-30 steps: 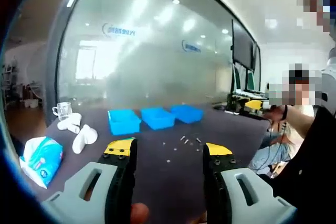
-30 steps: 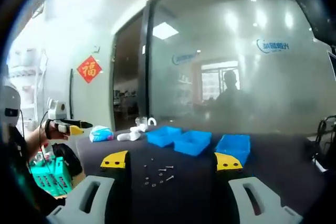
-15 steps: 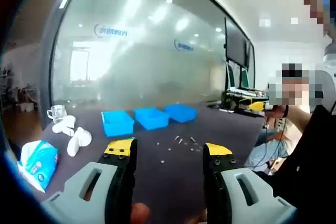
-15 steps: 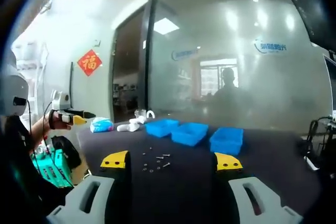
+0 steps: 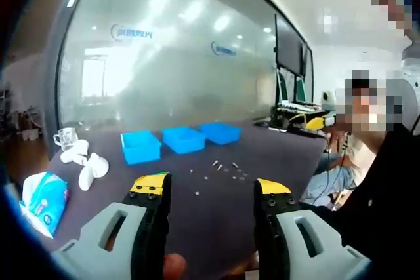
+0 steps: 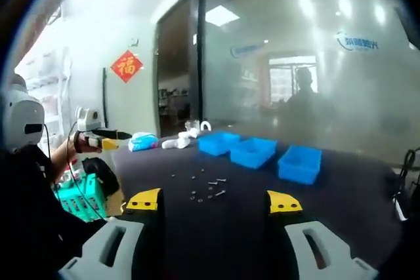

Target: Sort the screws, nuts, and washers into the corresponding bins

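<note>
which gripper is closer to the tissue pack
Left. The left gripper is right beside the tissue pack; the right gripper is far across the table from it.

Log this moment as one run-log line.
left gripper: open, empty | right gripper: open, empty | hardware: loose on table | blue bins: unfilled

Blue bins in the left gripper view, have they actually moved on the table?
No. The blue bins keep their place beside the white objects and scattered hardware; only the camera shifted.
</note>
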The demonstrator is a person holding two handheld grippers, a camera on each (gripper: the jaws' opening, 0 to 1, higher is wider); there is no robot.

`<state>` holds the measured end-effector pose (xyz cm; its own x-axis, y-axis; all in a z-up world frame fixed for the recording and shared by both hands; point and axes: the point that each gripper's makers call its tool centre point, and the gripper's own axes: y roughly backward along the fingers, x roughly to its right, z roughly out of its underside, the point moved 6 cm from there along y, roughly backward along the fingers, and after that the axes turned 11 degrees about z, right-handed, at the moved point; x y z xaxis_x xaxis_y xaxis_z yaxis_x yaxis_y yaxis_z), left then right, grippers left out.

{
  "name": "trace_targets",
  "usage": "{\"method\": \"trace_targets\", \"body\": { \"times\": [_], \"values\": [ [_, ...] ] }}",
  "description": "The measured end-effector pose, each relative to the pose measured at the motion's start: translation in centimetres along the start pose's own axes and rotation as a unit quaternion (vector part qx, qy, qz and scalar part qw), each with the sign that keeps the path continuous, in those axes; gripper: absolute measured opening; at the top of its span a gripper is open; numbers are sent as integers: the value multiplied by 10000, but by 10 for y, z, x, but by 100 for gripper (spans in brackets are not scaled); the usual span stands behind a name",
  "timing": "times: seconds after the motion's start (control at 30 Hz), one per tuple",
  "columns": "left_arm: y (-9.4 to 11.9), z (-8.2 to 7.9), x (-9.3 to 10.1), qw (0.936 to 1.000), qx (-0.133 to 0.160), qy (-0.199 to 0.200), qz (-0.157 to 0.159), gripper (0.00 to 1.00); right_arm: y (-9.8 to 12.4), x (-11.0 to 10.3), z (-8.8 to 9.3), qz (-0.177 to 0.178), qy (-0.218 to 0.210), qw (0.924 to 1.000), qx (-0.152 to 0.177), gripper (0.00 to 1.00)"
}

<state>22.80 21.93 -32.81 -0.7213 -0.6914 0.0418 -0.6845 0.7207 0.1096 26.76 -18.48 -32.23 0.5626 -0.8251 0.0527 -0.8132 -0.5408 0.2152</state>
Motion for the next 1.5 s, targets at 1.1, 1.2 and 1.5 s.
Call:
{"method": "trace_targets", "body": {
  "times": [1.1,1.2,1.5],
  "values": [
    [12,12,0,9999,-28,134,-45,49,-117,-34,-32,-1923,2605,9368,-1325,55],
    [15,13,-2,9998,-26,157,-90,49,-133,-38,-33,-2064,2753,9277,-1446,55],
    [22,18,-9,9995,-11,244,-223,49,-174,-43,-37,-2325,3318,8961,-1810,54]
  ]
}}
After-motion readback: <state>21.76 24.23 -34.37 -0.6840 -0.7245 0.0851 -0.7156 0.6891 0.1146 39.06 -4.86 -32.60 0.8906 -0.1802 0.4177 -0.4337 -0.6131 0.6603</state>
